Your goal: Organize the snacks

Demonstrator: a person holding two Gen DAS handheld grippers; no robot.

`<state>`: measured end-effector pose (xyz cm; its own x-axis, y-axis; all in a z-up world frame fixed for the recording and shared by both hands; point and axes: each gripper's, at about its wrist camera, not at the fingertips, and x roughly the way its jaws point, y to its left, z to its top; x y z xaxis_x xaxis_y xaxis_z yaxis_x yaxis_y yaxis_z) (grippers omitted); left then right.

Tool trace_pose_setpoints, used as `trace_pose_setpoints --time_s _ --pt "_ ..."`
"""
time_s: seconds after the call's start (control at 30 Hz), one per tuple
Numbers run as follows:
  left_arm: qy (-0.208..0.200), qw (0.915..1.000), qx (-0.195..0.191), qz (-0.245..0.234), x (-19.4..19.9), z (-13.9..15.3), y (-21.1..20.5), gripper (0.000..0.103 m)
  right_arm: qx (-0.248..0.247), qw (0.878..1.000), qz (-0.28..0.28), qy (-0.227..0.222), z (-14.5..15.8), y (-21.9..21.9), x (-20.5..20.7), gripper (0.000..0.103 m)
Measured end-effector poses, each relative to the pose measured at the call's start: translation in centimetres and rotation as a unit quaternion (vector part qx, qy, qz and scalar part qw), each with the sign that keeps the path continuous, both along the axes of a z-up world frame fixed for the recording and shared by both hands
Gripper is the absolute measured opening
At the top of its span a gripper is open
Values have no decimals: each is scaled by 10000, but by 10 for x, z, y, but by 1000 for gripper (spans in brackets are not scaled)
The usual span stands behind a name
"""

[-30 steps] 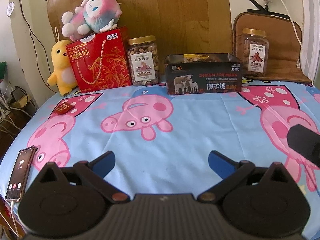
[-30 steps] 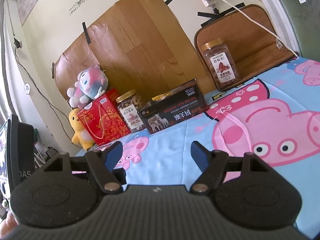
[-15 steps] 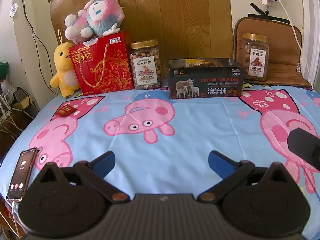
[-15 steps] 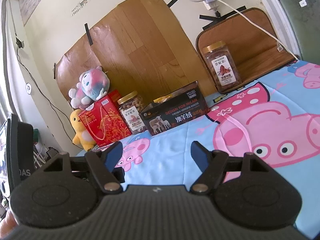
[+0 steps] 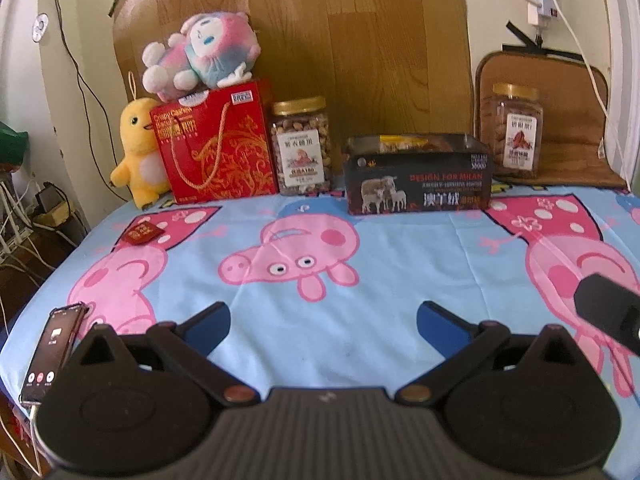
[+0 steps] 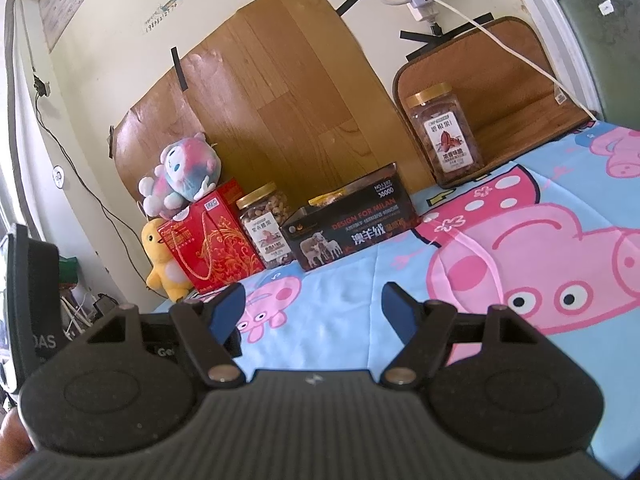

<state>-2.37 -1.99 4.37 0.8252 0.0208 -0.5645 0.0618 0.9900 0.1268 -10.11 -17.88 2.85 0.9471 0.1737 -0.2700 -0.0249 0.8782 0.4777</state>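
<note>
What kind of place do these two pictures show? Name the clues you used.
Probably a room in a home. A cartoon-pig cloth covers the surface, plush toys such as the yellow duck sit at the back, and a phone lies near the edge beside snack jars.

The left gripper (image 5: 322,326) now sits lower and nearer the far row, so the black sheep-printed cardboard box (image 5: 418,184) appears larger. The right gripper (image 6: 314,306) drifts back slightly, its view tilting upward.
</note>
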Motion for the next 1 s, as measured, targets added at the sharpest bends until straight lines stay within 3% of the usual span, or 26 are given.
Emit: trace_pose_setpoints --time_s 1.0 --pt "-20 10000 -35 31 -13 14 7 103 -81 9998 76 -163 9 4 -12 77"
